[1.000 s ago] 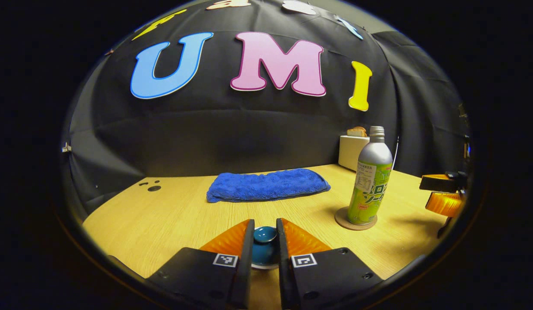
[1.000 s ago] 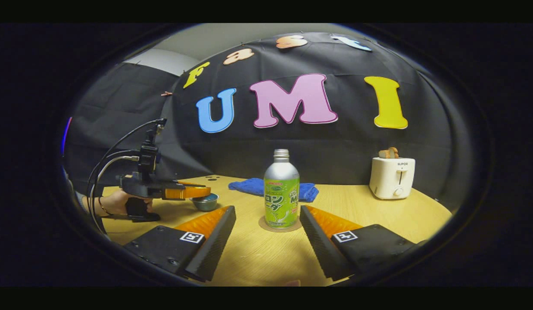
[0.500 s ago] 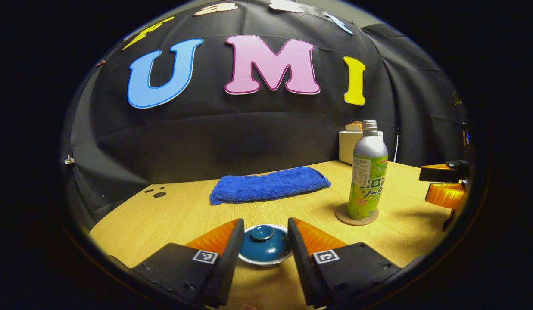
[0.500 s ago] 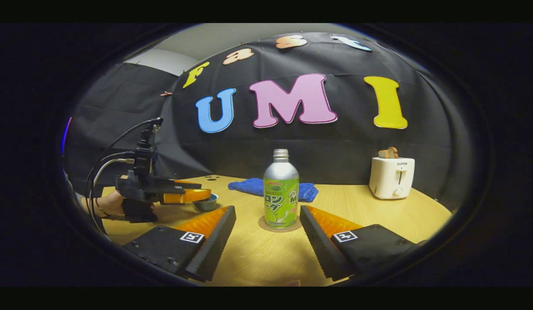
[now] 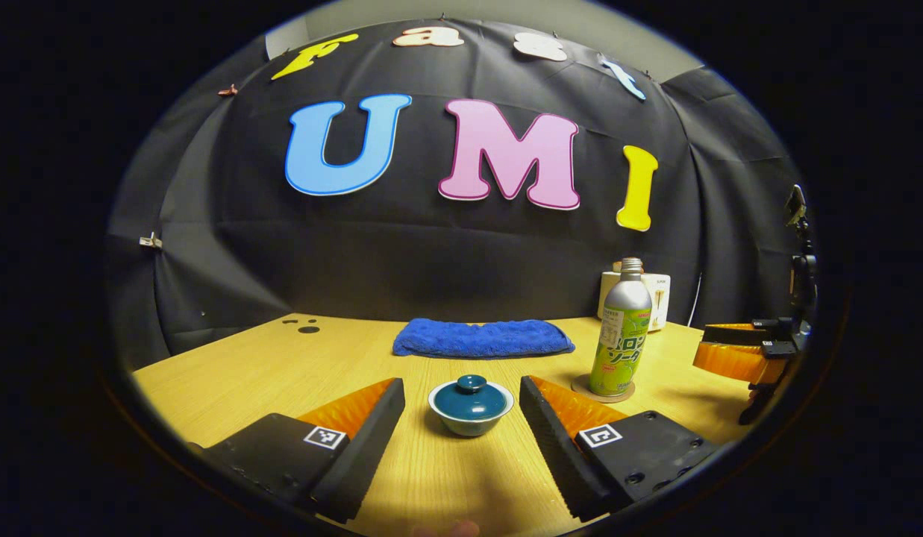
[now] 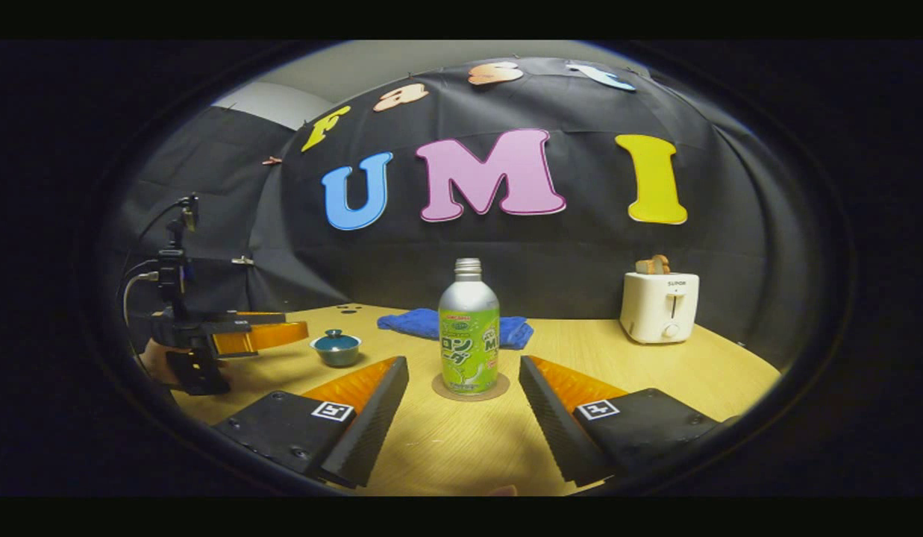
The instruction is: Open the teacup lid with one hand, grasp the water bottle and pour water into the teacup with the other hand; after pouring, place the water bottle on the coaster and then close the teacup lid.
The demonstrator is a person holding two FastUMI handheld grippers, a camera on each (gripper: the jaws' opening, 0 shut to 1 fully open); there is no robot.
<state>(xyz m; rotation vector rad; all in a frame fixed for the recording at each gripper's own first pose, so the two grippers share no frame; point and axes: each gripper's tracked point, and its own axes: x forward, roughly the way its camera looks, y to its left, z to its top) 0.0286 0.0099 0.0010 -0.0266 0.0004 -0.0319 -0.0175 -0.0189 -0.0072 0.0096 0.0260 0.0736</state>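
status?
Both claws open, left, right. Lid on cup, bottle on coaster. Nothing blocking.

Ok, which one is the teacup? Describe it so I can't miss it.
On the wooden table, look in front of the blue towel and left of the bottle. The teacup is the small bowl-shaped cup with a dark teal knobbed lid, the only lidded thing there.
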